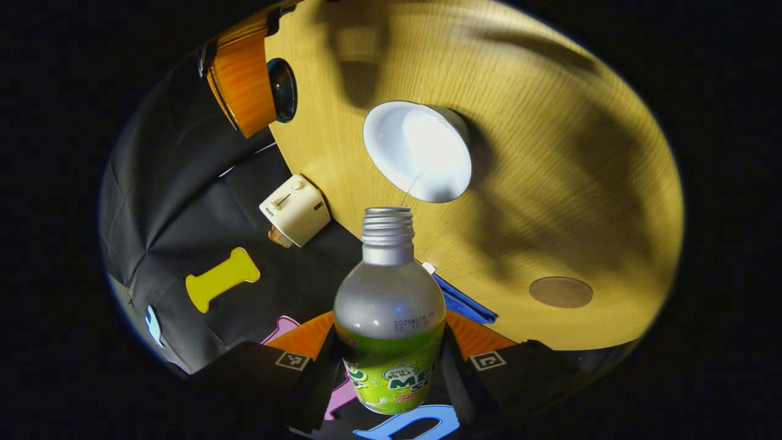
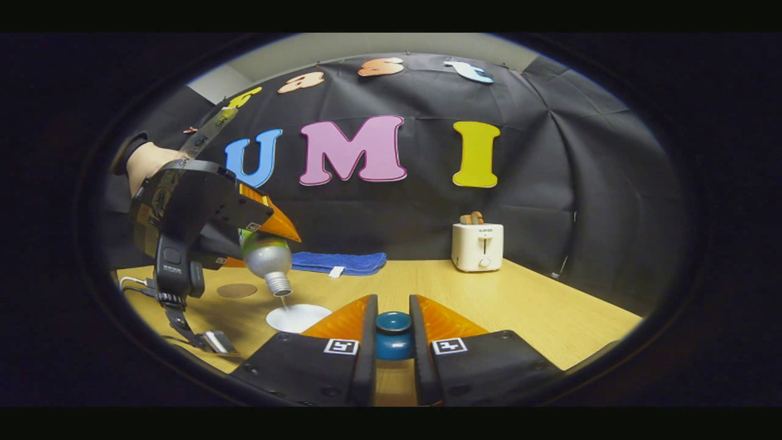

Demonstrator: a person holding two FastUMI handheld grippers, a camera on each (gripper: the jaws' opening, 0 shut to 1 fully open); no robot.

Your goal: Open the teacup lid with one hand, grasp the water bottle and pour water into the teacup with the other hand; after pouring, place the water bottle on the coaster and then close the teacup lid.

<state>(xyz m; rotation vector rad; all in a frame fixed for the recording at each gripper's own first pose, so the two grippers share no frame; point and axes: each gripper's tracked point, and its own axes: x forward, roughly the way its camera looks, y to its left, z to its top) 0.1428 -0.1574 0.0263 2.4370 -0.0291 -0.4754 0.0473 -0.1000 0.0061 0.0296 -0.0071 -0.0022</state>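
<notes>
Bottle pouring, thin stream at risk of missing

Bottle (image 1: 390, 324) is sitting clamped between the left fingers (image 1: 455, 373), tipped neck-down over the open teacup (image 1: 418, 151). The right fingers (image 2: 366, 342) are pinching the blue lid (image 2: 393, 335), held aside. Tilting further risks splashing past the rim onto the wooden surface (image 1: 550, 201). A coaster (image 1: 561, 292), cloth (image 2: 339, 262) and toaster (image 2: 478, 246) are lying nearby.

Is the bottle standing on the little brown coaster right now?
No, the left gripper holds the water bottle tipped over the teacup, while the coaster lies bare on the table.
</notes>
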